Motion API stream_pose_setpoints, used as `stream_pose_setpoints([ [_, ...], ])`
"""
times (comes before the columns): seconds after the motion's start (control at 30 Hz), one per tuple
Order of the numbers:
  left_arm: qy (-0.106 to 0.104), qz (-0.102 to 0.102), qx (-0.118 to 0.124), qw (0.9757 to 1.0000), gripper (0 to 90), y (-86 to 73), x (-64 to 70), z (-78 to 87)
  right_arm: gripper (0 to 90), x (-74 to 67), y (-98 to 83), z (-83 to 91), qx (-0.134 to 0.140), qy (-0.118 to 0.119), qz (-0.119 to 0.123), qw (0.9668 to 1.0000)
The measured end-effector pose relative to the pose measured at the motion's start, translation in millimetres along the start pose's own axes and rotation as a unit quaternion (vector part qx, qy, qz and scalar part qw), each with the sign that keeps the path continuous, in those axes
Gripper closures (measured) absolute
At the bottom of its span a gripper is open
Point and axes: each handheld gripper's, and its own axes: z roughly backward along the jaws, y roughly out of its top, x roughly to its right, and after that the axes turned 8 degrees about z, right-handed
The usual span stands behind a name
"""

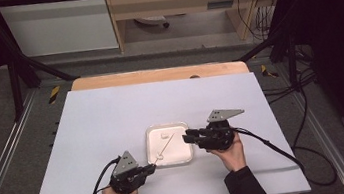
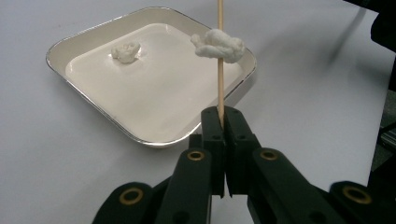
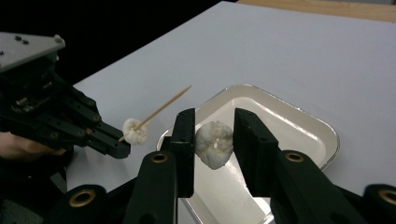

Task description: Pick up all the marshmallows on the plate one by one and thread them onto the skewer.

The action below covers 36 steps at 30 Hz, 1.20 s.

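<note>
White table with a shallow tray; left gripper clamps a skewer carrying one dumpling, another lying in the tray. Right gripper pinches a dumpling above the tray. Threading likely goes best by centring it on the skewer tip and pushing straight along the stick.

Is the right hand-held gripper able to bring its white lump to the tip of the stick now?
Probably yes. The right hand-held gripper holds the lump over the tray, and the stick's pointed tip is bare, with open space between.
</note>
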Motion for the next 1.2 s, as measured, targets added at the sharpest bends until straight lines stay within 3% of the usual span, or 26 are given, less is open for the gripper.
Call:
stream_pose_setpoints([
  [0.27, -0.003, -0.002, 0.0, 1.0, 87.9, 0.1, 1.1, -0.2, 70.1, 5.3, 10.3, 10.2, 0.034, 0.016, -0.035, 0.9987],
  [0.5, -0.004, -0.002, 0.001, 1.0, 87.9, 0.1, 1.9, -0.5, 69.8, 9.0, 12.7, 7.5, 0.049, 0.025, -0.053, 0.9971],
  [1.2, -0.005, -0.005, 0.002, 1.0, 87.9, 0.5, 2.6, -0.1, 70.4, 7.8, 11.4, -20.3, 0.047, 0.065, -0.078, 0.9937],
])
